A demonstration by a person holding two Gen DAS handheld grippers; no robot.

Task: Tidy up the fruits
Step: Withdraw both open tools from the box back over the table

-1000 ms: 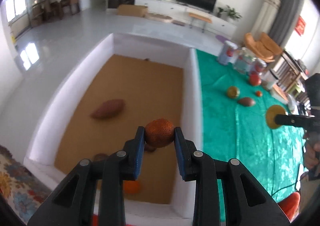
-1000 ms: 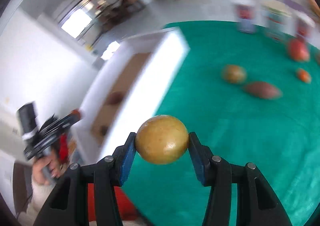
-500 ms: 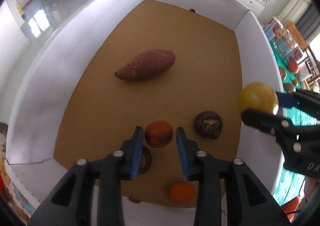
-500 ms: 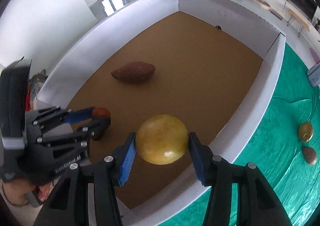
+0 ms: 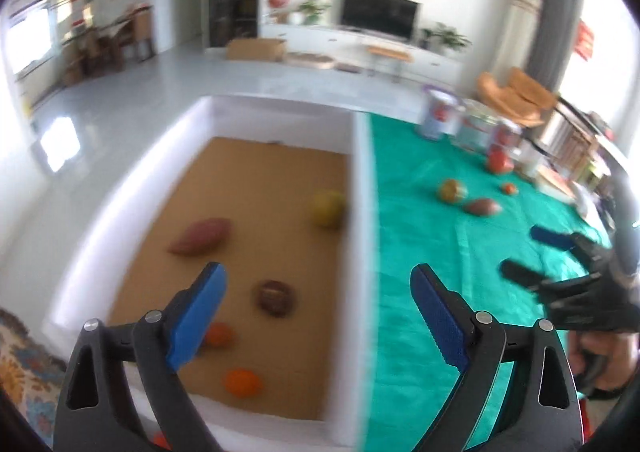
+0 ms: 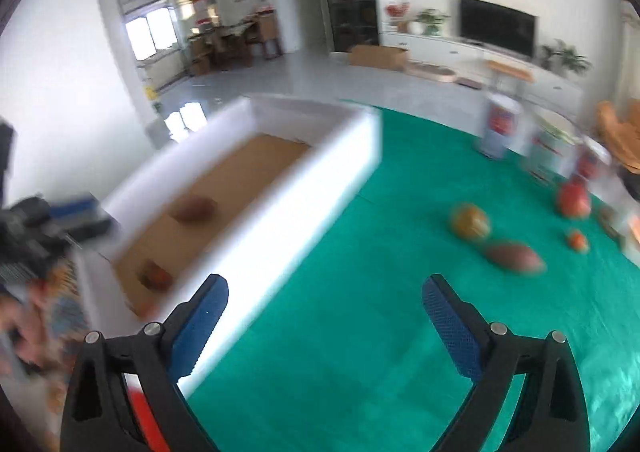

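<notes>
In the white-walled box with a brown cardboard floor (image 5: 276, 124) lie a reddish-brown sweet potato (image 5: 202, 237), a dark brown round fruit (image 5: 275, 297), two small orange fruits (image 5: 243, 382) and a yellow round fruit (image 5: 328, 208); the left gripper (image 5: 318, 312) spreads its blue-padded fingers over it, released, nothing between; on the green cloth worktop (image 6: 360, 332) the right gripper (image 6: 324, 322) is likewise opening, empty; further right lie a greenish-orange round fruit (image 6: 470, 221) and a brown oval fruit (image 6: 514, 257).
</notes>
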